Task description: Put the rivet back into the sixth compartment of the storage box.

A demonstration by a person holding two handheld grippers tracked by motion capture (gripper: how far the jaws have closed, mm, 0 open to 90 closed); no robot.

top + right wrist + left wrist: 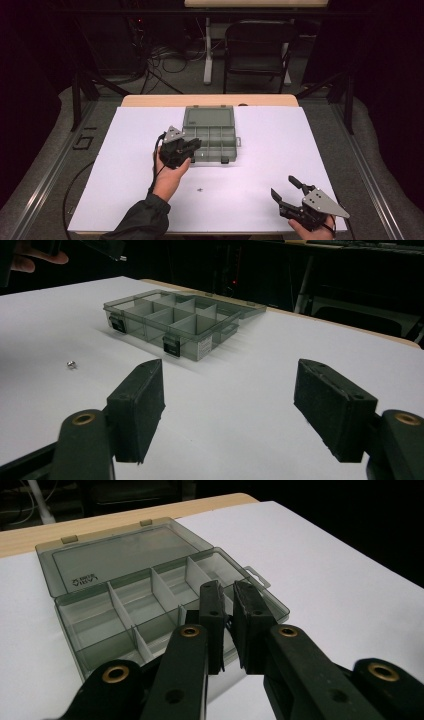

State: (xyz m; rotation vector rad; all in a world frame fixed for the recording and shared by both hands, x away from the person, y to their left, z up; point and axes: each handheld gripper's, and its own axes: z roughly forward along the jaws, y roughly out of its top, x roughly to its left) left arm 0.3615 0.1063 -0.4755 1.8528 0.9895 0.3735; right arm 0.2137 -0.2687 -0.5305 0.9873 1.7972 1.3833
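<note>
A smoky grey plastic compartment box [212, 137] lies open in the middle of the white mat, its lid [208, 117] laid flat behind it and its compartments looking bare. My left gripper [195, 145] hovers over the box's front left corner. In the left gripper view its jaws [228, 587] stand almost together above the box [125, 600], with a thin slit between them and nothing visible in it. My right gripper [283, 185] rests open near the mat's front right. A tiny metal screw [200, 189] lies on the mat in front of the box, also visible as the screw [71, 364] left of the open right gripper [230, 375].
The white mat [280, 150] covers most of a wooden table [210, 100]. A black chair [257, 50] and cables on the floor are beyond the far edge. Two black latches [171, 346] hang on the box's front wall.
</note>
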